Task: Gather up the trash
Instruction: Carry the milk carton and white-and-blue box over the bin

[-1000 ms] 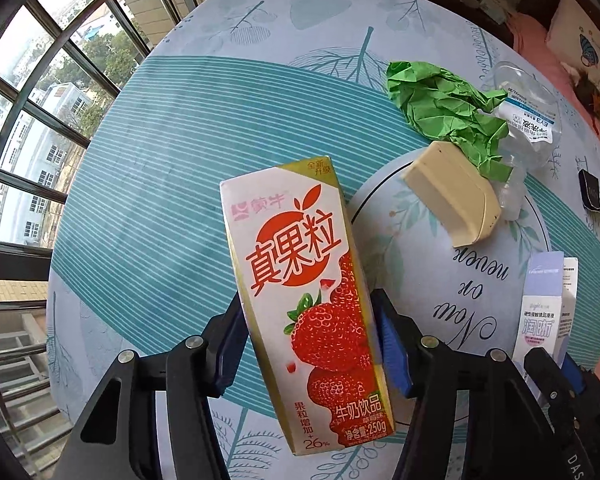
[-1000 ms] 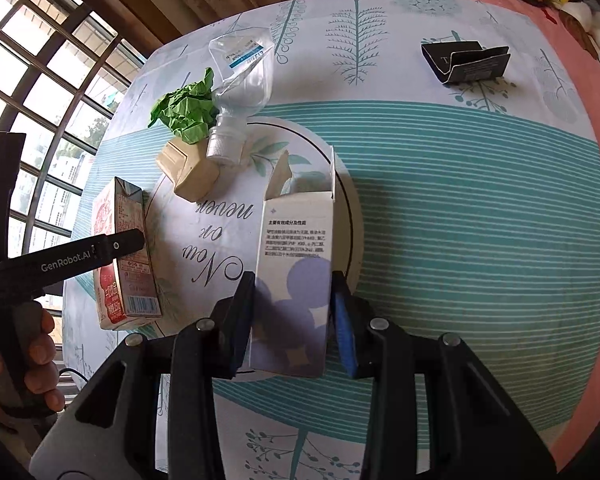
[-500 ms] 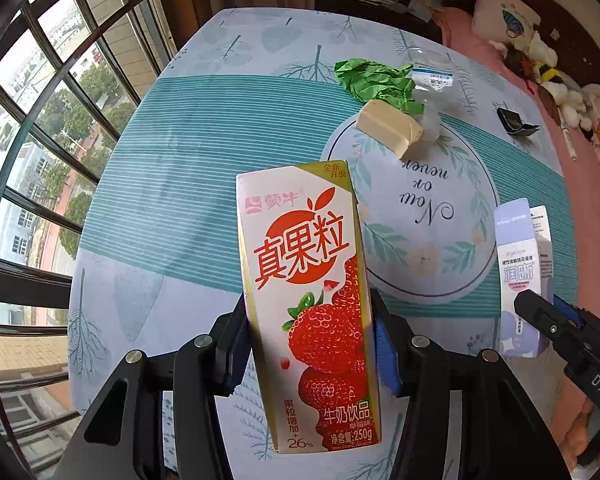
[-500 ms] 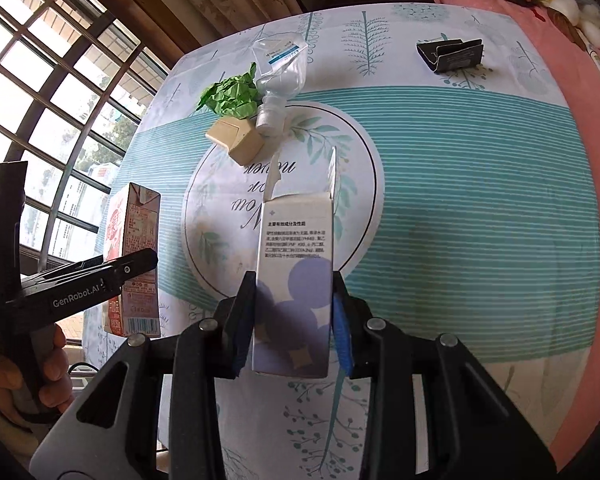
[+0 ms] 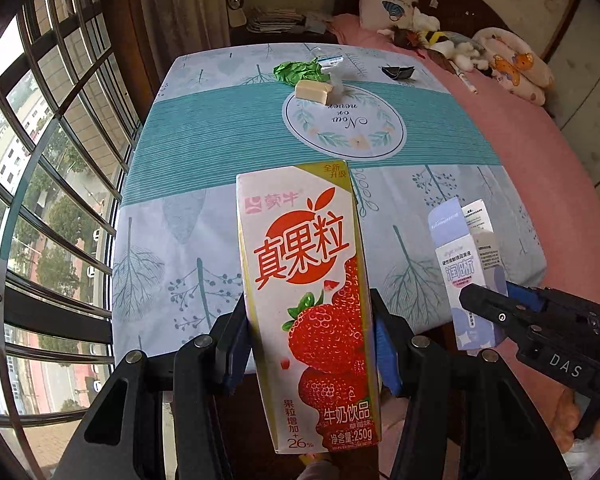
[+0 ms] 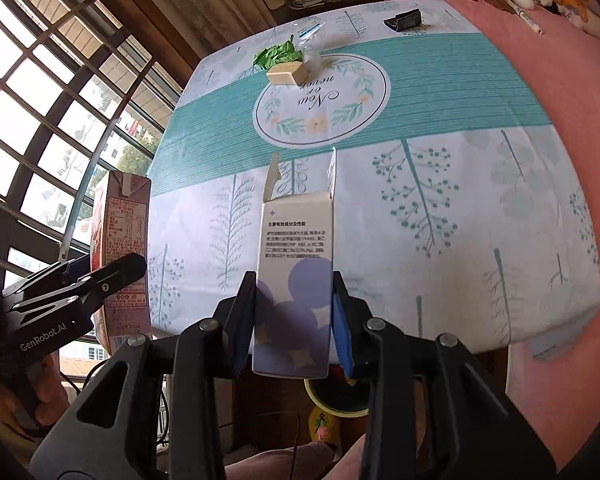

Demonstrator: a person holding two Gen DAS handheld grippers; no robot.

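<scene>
The table [image 5: 228, 128] carries crumpled green paper [image 5: 298, 72], a beige block [image 5: 313, 91] and a clear bottle [image 5: 332, 65] near its far edge. Off its near edge, the left gripper [image 5: 310, 344] is clamped on a strawberry milk carton [image 5: 306, 300], held upright; the right gripper [image 6: 294, 334] is clamped on an open-topped white-and-purple box [image 6: 296, 276].
</scene>
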